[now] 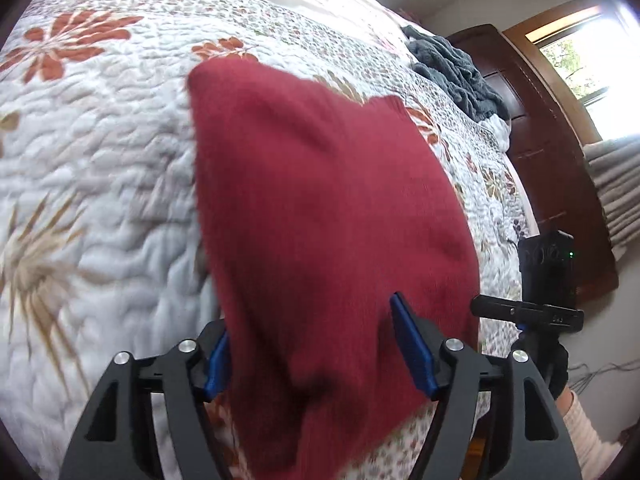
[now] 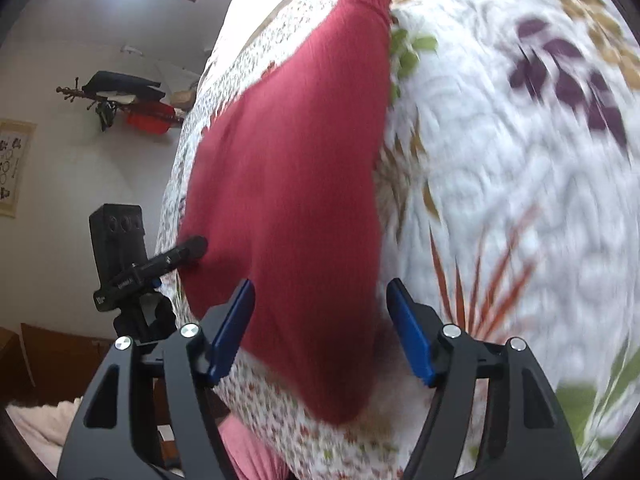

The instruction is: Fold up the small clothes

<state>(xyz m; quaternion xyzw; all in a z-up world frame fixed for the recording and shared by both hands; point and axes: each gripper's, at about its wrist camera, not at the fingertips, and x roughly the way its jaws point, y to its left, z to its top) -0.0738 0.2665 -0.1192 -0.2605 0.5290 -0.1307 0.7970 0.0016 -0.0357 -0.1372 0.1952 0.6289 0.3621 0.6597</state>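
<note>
Right now we have both grippers over a red knitted garment (image 1: 320, 200) spread on the quilt (image 1: 100, 160) of a bed. In the left wrist view the left gripper (image 1: 320, 344) stands wide, its blue pads (image 1: 412, 348) apart, with the red fabric lying between them and running away toward 12 o'clock. We cannot tell whether the pads touch the cloth; nothing is pinched. At 3 o'clock in that view we see the right gripper (image 1: 520, 312) from the side, just beside the garment's edge, with a pale sleeve (image 1: 584, 428) below it at 4 o'clock. A dark grey blanket (image 1: 452, 68) lies bunched near the wooden headboard (image 1: 560, 168) at 1 o'clock, well apart from the garment.

In the right wrist view our right gripper (image 2: 320, 328) is also spread wide, with the garment (image 2: 288, 200) between its blue pads (image 2: 408, 328) and a ribbed end up at 12 o'clock. The left gripper (image 2: 188, 252) shows at 9 o'clock, its tip against the garment's left edge. A wall rack with hanging things (image 2: 128, 100) sits at 10 o'clock. Both views are blurred.
</note>
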